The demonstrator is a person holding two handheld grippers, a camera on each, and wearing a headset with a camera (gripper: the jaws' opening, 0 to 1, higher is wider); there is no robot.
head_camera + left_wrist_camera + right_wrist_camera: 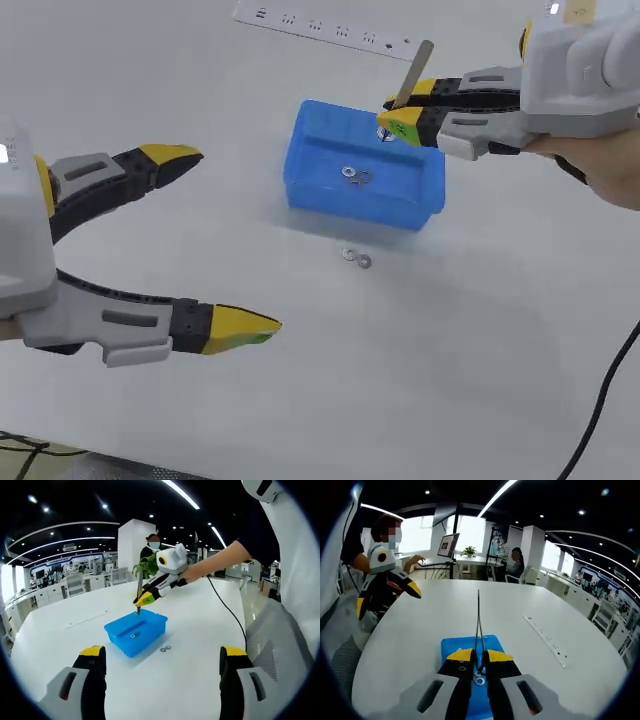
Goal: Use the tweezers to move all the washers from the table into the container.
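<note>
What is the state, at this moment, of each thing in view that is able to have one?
left gripper: open wide, empty.
right gripper: shut on the tweezers.
tweezers: held, tips down over the container.
container: open, no lid.
washers in the container: lying on its floor.
washers on the table: two, flat, beside the container.
</note>
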